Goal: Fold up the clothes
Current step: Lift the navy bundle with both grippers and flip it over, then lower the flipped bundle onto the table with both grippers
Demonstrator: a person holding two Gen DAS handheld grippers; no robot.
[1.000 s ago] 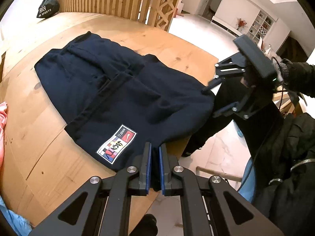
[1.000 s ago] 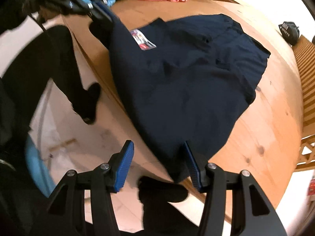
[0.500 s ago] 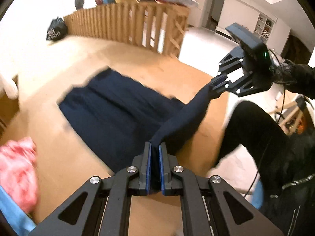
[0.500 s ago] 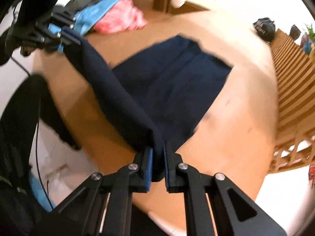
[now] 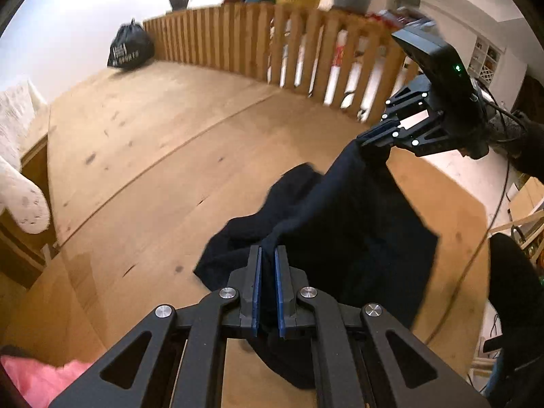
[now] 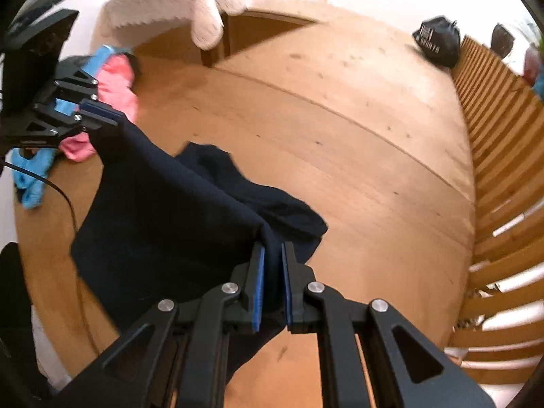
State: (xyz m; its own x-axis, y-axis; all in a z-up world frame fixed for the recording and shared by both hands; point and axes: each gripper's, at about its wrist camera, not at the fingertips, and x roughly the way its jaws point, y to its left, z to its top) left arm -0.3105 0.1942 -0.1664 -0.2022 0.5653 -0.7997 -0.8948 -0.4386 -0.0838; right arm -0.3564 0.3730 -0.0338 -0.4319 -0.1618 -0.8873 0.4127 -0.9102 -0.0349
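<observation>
Wooden tabletop under us: dark navy cloth garment hangs between left gripper and right gripper, both jaws clamped on one edge, far end dragging. Risk: bunched lower layer, probably creased, folds crooked; thin grip could slip.
</observation>
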